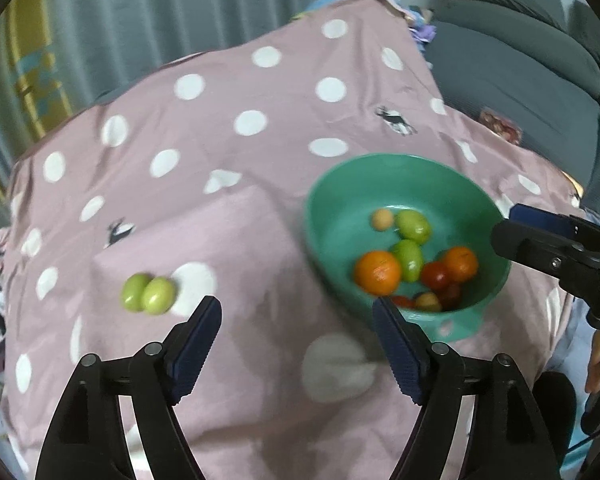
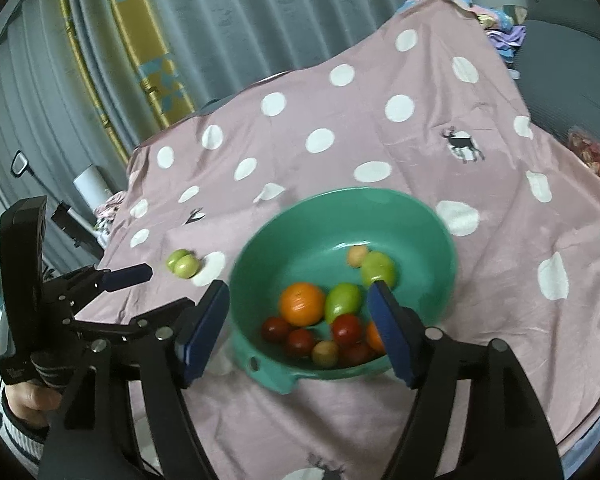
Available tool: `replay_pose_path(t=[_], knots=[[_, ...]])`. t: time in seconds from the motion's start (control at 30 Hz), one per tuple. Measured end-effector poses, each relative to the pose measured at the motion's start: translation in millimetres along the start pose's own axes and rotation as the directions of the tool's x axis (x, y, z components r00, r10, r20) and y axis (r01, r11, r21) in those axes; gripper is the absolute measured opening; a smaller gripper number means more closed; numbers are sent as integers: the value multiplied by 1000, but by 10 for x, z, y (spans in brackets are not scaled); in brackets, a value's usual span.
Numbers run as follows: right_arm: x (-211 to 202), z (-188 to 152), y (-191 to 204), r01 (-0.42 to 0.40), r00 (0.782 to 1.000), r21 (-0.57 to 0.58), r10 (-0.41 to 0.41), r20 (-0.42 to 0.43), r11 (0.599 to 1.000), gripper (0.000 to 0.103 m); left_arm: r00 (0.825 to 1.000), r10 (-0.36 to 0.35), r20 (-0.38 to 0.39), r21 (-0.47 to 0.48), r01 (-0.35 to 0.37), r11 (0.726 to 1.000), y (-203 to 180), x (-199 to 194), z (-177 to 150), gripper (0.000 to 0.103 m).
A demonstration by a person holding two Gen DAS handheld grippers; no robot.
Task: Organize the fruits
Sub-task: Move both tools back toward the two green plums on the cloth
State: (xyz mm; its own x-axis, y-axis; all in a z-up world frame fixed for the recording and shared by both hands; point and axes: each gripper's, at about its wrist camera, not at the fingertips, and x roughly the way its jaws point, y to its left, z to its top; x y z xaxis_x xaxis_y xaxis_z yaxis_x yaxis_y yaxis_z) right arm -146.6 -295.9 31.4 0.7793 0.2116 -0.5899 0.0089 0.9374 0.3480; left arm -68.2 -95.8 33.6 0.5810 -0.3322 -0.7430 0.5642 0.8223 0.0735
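Observation:
A green bowl [image 1: 328,208] [image 2: 420,232] sits on the pink polka-dot cloth and holds oranges [image 1: 378,272] [image 2: 302,304], green fruits [image 1: 412,226] [image 2: 342,302], red tomatoes [image 1: 436,274] [image 2: 346,330] and small yellowish fruits. Two green fruits [image 1: 148,293] [image 2: 183,264] lie side by side on the cloth left of the bowl. My left gripper [image 1: 296,344] is open and empty, hovering between the pair and the bowl. My right gripper [image 2: 300,332] is open and empty, above the bowl's near side.
The cloth [image 1: 228,128] covers a raised surface that drops off at its edges. A grey sofa [image 1: 520,60] stands at the right, and grey curtains [image 2: 240,12] hang behind. A person's hand [image 2: 28,400] holds the left gripper's handle.

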Motion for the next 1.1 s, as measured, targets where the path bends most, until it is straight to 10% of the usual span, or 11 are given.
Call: replay_pose_path(t=[0.37, 1.1], knots=[[96, -54, 528, -60, 997, -95, 57, -43, 994, 73, 991, 132, 29, -77, -130, 989, 470, -228, -361, 79], [892, -267, 1324, -149, 967, -215, 96, -236, 965, 73, 981, 175, -79, -291, -191, 937, 1686, -151, -965, 79]])
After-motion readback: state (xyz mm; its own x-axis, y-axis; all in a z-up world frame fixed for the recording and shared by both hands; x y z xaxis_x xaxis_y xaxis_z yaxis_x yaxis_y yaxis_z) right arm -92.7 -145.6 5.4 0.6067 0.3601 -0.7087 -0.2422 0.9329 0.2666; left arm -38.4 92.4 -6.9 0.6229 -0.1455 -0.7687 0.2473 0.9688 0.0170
